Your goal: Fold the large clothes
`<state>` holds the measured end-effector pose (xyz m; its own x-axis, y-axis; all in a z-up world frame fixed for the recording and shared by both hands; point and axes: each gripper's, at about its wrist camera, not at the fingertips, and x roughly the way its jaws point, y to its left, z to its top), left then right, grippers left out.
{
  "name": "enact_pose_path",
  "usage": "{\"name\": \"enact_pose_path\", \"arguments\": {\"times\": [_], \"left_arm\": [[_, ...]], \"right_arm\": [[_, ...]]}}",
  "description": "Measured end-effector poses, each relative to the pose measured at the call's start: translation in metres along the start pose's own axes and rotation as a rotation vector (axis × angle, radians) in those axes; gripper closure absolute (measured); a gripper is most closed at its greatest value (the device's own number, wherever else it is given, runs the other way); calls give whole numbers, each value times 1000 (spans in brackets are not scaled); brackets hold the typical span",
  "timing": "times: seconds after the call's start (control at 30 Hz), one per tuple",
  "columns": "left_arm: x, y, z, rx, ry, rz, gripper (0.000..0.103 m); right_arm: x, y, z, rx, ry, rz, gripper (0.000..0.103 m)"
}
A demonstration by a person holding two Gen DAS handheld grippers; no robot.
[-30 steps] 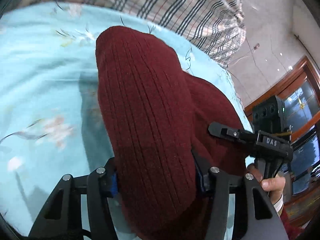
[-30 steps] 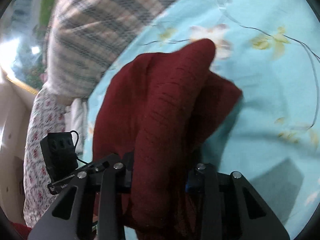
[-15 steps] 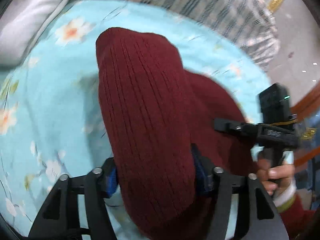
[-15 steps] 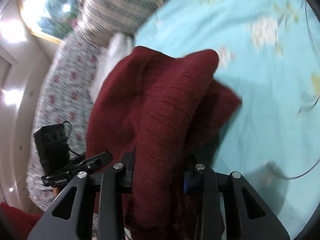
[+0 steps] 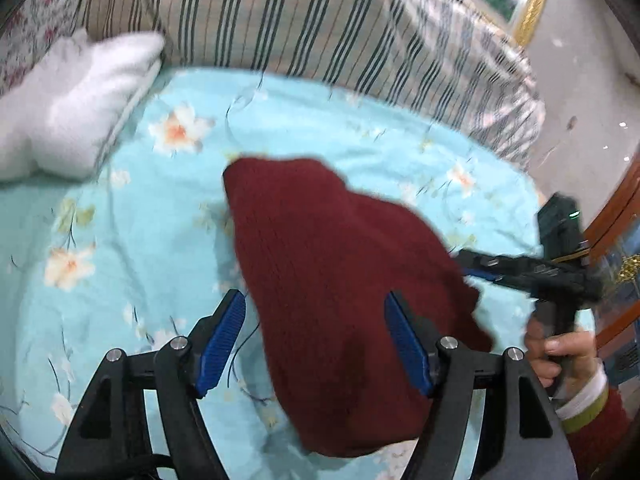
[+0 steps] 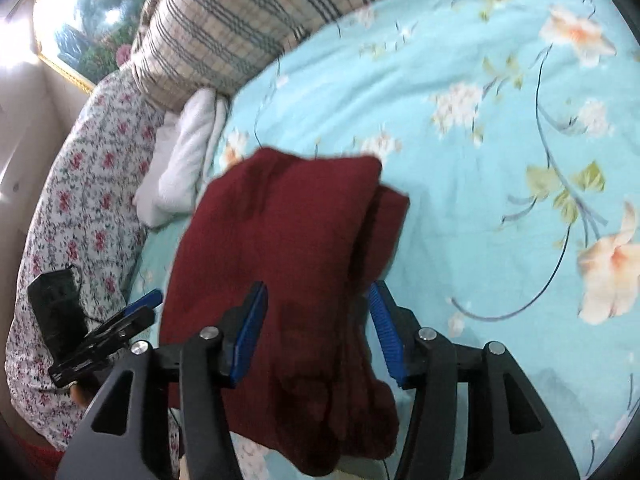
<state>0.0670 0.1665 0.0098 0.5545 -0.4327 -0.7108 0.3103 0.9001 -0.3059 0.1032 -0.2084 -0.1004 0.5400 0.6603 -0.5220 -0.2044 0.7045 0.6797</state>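
Both wrist views are evenly lit by soft indoor light, with white glare blown out at the upper left of the right wrist view beside the framed picture (image 6: 86, 32). Motion blur smears the maroon sweater (image 5: 340, 280), the white pillow (image 5: 76, 100) and the striped quilt (image 5: 320, 28), while the black fingers (image 5: 452, 364) at the bottom stay sharp. Fisheye distortion bends the bed's floral sheet (image 6: 500, 160) toward dark, vignetted corners, and only faint shadows fall beneath the sweater.

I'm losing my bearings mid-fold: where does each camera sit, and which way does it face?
Left wrist: on the left claw, looking down at the maroon sweater on the floral sheet; the right claw and hand show.
Right wrist: on the right claw, facing the sweater, white pillow; left claw visible.
Shared: sweater, sheet, striped blanket, pillow.
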Motion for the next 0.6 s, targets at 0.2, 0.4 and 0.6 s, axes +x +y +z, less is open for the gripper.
{"name": "enact_pose_path", "arguments": {"times": [0.2, 0.4, 0.6], "left_arm": [[6, -26, 0, 95, 48, -95, 54], [41, -33, -37, 197, 135, -31, 54], [38, -47, -39, 223, 116, 11, 54]], "right_arm": [[29, 17, 0, -38, 63, -56, 79], [21, 2, -4, -14, 51, -122, 90], [22, -6, -8, 25, 63, -127, 84]]}}
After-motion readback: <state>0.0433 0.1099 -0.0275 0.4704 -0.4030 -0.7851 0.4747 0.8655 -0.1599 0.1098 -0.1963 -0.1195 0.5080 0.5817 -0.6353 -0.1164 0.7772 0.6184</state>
